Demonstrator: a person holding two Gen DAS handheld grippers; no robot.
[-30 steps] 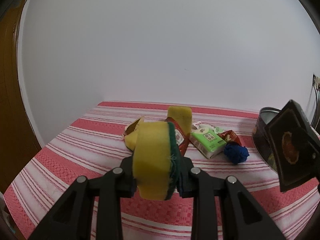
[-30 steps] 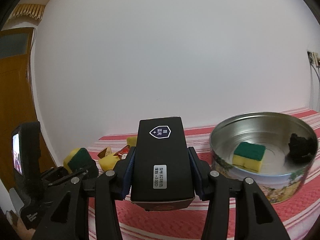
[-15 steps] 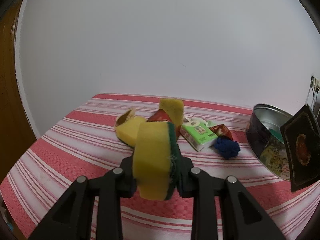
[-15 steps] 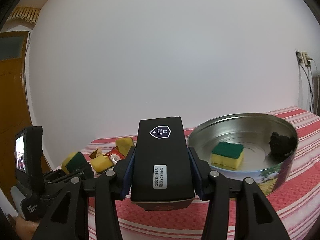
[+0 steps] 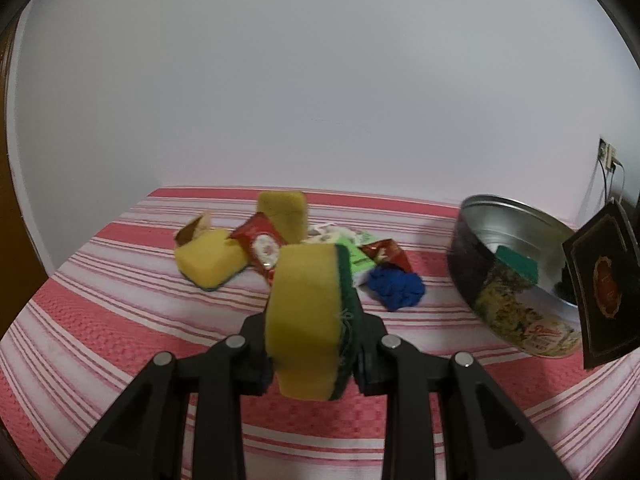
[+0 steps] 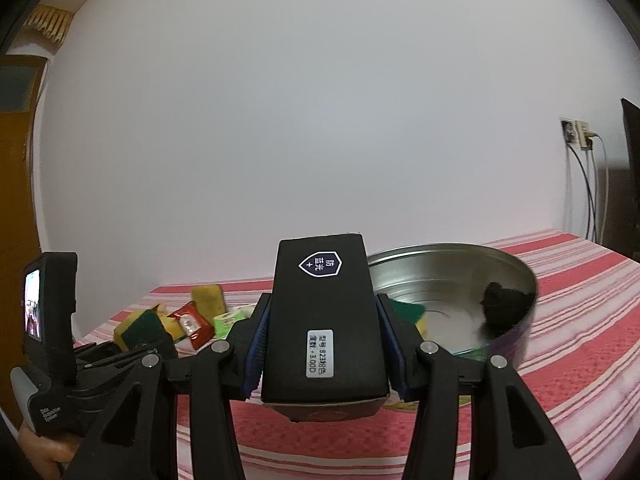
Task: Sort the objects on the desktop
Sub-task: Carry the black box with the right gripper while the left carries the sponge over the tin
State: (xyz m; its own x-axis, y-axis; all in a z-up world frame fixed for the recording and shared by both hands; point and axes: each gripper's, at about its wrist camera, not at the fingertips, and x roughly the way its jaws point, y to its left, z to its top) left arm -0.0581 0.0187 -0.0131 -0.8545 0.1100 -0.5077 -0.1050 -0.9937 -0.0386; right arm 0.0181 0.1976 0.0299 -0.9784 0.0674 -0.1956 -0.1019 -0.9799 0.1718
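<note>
My left gripper (image 5: 312,356) is shut on a yellow sponge with a green scouring side (image 5: 308,316), held on edge above the striped cloth. My right gripper (image 6: 322,344) is shut on a black box (image 6: 324,320) with a white label, just left of and in front of the round metal tin (image 6: 516,276). That tin (image 5: 520,304) holds a green-topped sponge (image 5: 516,264) and a black lump (image 6: 504,304). In the left wrist view the black box (image 5: 604,276) shows at the right edge. The left gripper and its sponge (image 6: 140,328) appear low left in the right wrist view.
A heap lies mid-table: two yellow sponges (image 5: 208,260) (image 5: 284,212), a red sachet (image 5: 260,248), a second red sachet (image 5: 386,254), a green tissue pack (image 5: 360,264) and a blue cloth ball (image 5: 396,288). A wall socket with cables (image 6: 580,140) is at the right.
Both grippers have swung rightward across the table. In the right wrist view the tin has slid left behind the box. In the left wrist view the tin has come further into sight. Both grips are unchanged.
</note>
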